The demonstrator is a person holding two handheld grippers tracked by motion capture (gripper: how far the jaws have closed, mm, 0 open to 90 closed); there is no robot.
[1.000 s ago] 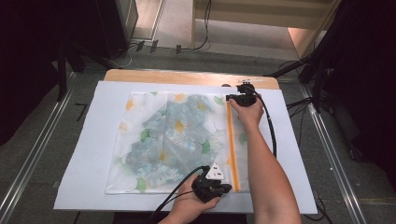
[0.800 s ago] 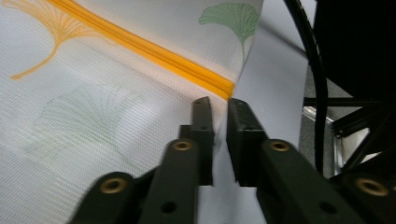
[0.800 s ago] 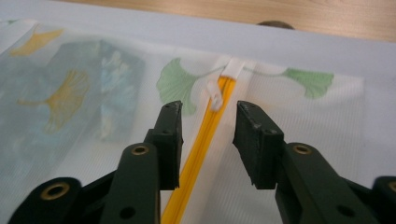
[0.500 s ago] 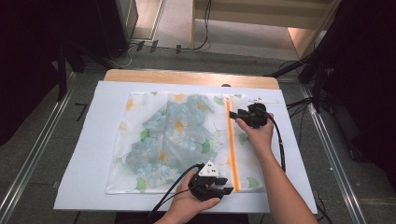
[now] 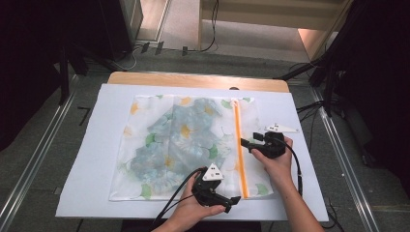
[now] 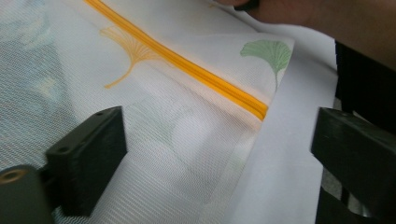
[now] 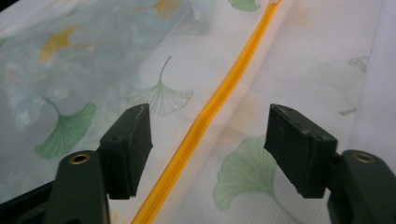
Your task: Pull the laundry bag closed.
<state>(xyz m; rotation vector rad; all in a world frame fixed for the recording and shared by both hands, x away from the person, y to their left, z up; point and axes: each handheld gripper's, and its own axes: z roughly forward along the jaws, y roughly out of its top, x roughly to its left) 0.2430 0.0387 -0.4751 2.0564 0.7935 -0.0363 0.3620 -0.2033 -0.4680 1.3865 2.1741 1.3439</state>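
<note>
right gripper (image 5: 247, 143) open, zipper (image 5: 239, 145) running near-to-far

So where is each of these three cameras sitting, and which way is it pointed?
High view: fixed above the person's side, looking forward and down on the table; both forearms, left gripper and right gripper over the mesh bag.
Left gripper view: rides the left gripper, looking along its open jaws at the bag's near corner and zipper end.
Right gripper view: rides the right gripper, open jaws astride the orange zipper.
All share the zipper and ginkgo-leaf print.
</note>
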